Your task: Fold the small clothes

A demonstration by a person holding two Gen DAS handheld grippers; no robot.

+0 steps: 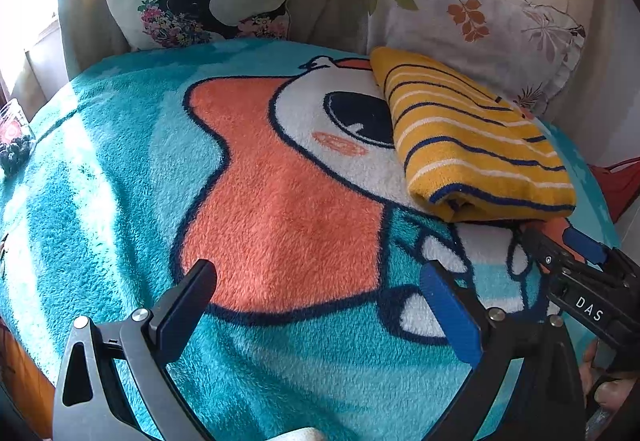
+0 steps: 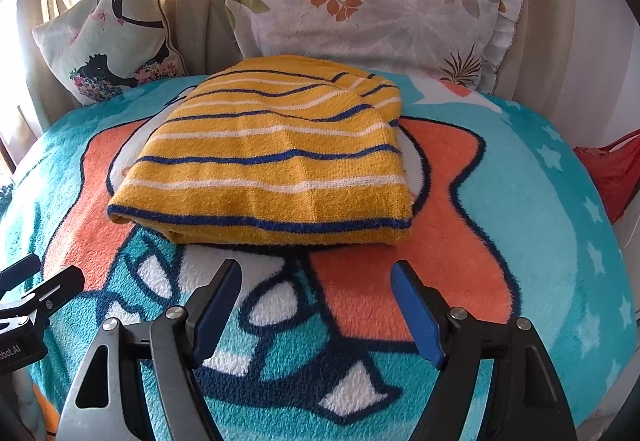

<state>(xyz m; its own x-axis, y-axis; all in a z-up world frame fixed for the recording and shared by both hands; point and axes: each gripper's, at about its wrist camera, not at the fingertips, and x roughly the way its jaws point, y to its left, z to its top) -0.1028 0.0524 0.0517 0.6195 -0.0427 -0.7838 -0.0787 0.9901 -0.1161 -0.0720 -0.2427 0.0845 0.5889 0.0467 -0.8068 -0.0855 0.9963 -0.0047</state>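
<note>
A yellow knitted garment with blue and white stripes (image 2: 272, 165) lies folded in a compact rectangle on a teal and orange fleece blanket (image 2: 500, 201). In the left wrist view the garment (image 1: 476, 141) sits at the right. My right gripper (image 2: 316, 285) is open and empty, just in front of the garment's near edge, not touching it. My left gripper (image 1: 320, 281) is open and empty over the blanket (image 1: 120, 169), to the left of the garment. The right gripper's fingers (image 1: 560, 253) show at the right edge of the left wrist view.
Two printed cushions (image 2: 108, 37) (image 2: 372, 5) lean against the beige sofa back behind the blanket. A red cloth (image 2: 608, 169) lies off the blanket's right edge. The left gripper's fingers (image 2: 44, 289) show at the left edge of the right wrist view.
</note>
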